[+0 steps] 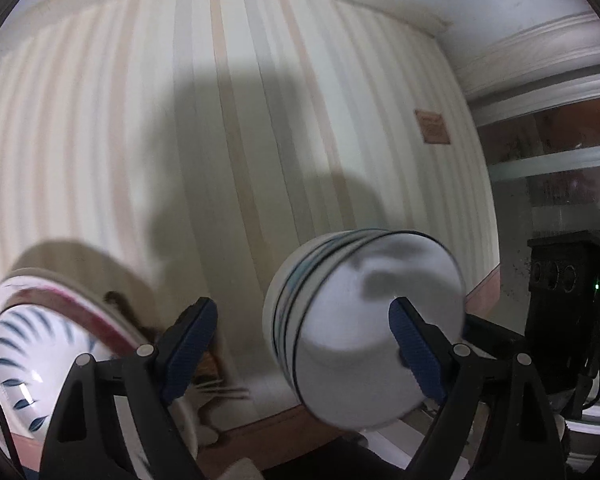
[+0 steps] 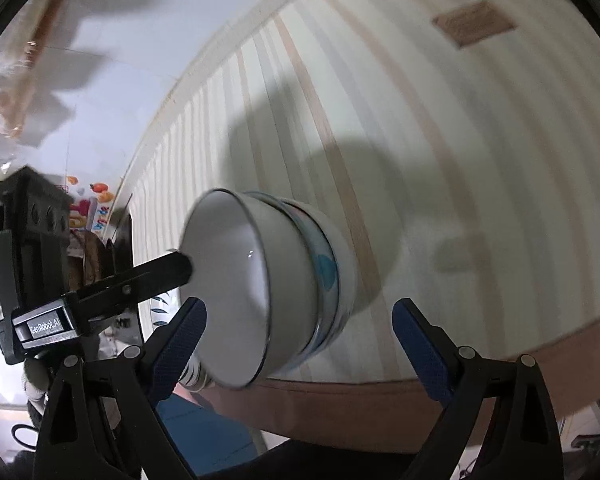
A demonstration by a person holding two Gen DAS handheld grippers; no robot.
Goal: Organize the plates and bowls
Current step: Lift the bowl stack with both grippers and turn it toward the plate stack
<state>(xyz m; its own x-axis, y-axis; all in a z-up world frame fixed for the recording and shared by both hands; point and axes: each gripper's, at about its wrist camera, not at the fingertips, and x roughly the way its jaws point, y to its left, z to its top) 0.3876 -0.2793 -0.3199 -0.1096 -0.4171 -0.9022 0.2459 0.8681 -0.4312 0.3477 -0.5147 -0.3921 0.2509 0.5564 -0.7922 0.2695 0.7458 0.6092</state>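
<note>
Bowls (image 1: 352, 340), nested in a stack and tipped on their side, are hanging in the air in front of the striped wall (image 1: 260, 120). At far left, a plate (image 1: 40, 340) with blue leaves and a red band is standing tilted beside the left gripper (image 1: 302, 336). Its jaws are spreading wide, the right finger (image 1: 412, 344) reaching into the top bowl's mouth; whether it is bearing the stack cannot be told. The right gripper (image 2: 298, 332) is pointing upward with jaws parted wide, the bowls showing between them. Bare wall is lying behind and to the right.
</note>
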